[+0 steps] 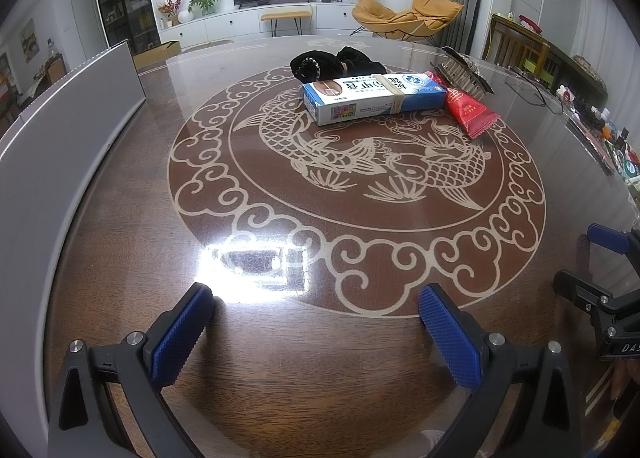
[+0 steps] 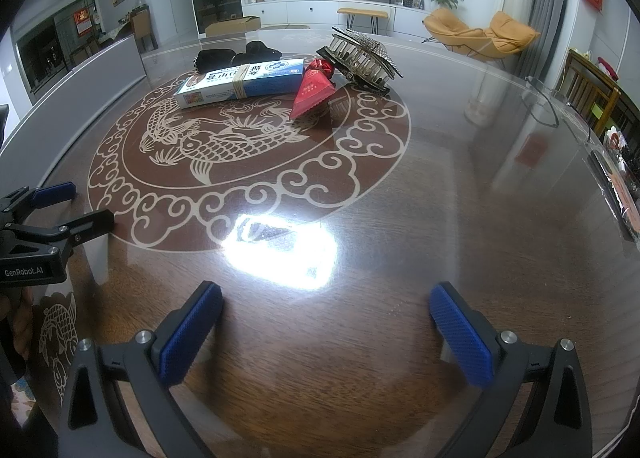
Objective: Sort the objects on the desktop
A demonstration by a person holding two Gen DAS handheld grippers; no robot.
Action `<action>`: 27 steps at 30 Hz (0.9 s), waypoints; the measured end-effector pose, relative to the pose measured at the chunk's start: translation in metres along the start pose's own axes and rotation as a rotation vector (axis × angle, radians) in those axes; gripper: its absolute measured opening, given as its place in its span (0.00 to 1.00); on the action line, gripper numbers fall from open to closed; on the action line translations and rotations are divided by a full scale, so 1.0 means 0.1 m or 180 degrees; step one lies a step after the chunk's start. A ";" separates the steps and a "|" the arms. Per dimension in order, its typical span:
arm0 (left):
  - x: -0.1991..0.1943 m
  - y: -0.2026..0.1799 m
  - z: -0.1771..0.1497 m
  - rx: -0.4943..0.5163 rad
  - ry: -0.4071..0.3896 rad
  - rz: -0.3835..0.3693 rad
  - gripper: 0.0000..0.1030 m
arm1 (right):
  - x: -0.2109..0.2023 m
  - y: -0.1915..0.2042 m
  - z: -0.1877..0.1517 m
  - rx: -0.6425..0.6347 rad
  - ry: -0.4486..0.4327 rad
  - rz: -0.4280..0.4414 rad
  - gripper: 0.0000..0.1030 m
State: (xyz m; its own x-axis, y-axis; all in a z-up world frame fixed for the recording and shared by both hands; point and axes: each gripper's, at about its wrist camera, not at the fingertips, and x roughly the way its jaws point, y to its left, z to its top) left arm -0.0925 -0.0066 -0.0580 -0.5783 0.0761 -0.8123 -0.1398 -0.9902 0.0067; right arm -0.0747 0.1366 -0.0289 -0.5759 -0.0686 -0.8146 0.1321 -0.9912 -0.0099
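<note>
A blue and white toothpaste box [image 1: 372, 98] [image 2: 244, 82] with a rubber band around it lies on the far part of the round glass-topped table [image 1: 320, 358] [image 2: 440, 218]. A red snack packet [image 1: 468, 108] [image 2: 314, 92] leans against its right end. Behind the packet sits a large hair claw clip [image 1: 464, 76] [image 2: 362, 54]. A black scrunchie-like cloth bundle [image 1: 340, 62] [image 2: 236, 56] lies behind the box. My left gripper [image 1: 316, 312] and right gripper [image 2: 326, 312] both hover open over the near table, far from the objects and holding nothing.
A grey box wall [image 1: 60, 146] [image 2: 92, 78] stands along the table's left side. Eyeglasses [image 1: 532, 88] [image 2: 544, 98] lie at the right edge, with small clutter [image 1: 612, 146] beyond. A bright lamp glare [image 1: 256, 266] [image 2: 280, 246] shines on the glass near the grippers.
</note>
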 end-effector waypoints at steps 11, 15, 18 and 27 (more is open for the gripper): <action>0.00 0.00 0.00 0.0000 0.0000 0.0001 1.00 | 0.00 0.00 0.00 0.0001 -0.0001 -0.0001 1.00; 0.03 0.00 0.06 0.0088 0.0065 -0.0075 1.00 | 0.00 0.00 0.00 0.0001 -0.0001 -0.0001 1.00; 0.12 -0.04 0.27 0.0315 0.0148 -0.0222 1.00 | 0.00 0.00 0.00 0.0001 -0.0002 -0.0001 1.00; 0.55 -0.40 1.24 0.0964 0.0066 -0.0340 1.00 | 0.00 0.00 0.00 0.0007 -0.0005 0.0006 1.00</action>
State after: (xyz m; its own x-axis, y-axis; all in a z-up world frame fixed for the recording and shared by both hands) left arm -0.2182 0.0514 -0.0303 -0.5313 0.1723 -0.8295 -0.4336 -0.8965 0.0915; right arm -0.0749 0.1362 -0.0290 -0.5769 -0.0708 -0.8137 0.1314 -0.9913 -0.0069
